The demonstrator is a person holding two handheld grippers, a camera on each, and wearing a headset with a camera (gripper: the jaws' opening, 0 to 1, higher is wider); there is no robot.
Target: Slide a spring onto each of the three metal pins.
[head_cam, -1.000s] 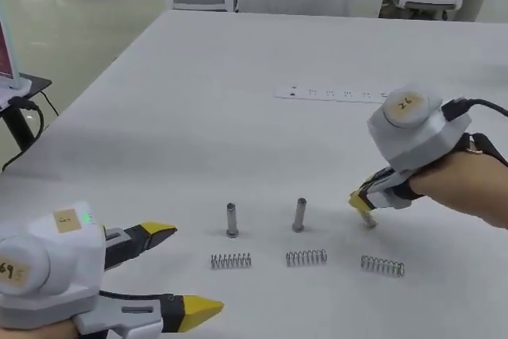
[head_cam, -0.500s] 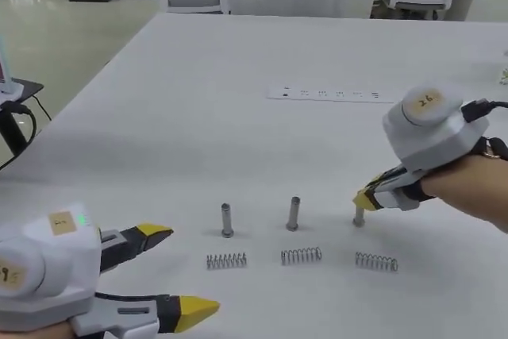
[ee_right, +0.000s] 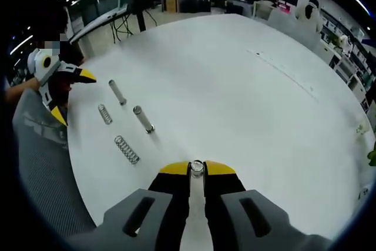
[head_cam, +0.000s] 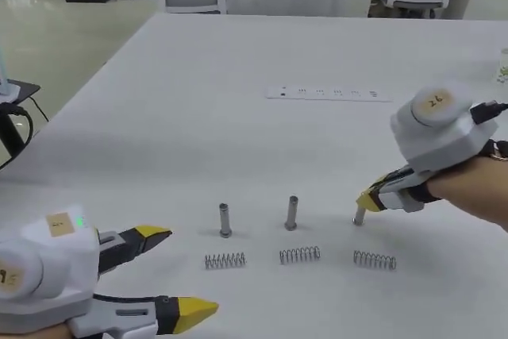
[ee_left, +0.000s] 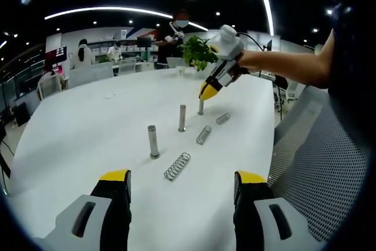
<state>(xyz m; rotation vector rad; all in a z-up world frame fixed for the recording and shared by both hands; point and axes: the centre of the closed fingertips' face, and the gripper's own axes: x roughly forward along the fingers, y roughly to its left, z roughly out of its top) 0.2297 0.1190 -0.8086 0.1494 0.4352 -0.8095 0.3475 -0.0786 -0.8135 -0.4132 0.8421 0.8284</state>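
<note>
Three metal pins stand on end in a row across the white table (head_cam: 238,117): left pin (head_cam: 225,221), middle pin (head_cam: 292,213) and right pin (head_cam: 359,216). None carries a spring. In the head view each coil lies flat on the table at 6 o'clock of its pin, just beside it but apart: left spring (head_cam: 225,260), middle spring (head_cam: 299,255), right spring (head_cam: 374,260).

The right gripper (head_cam: 367,200) reaches in from 3 o'clock. Its yellow-tipped jaws are closed on the upper end of the right pin, whose round top shows between the tips in the right gripper view (ee_right: 197,167).

The left gripper (head_cam: 181,269) hovers at 8 o'clock of the left pin, apart from pins and springs, with its jaws spread wide and nothing between them. In the left gripper view the row runs away toward 1 o'clock, with the left pin (ee_left: 153,141) nearest.

A white power strip (head_cam: 328,94) lies well apart at 12 o'clock of the row.
</note>
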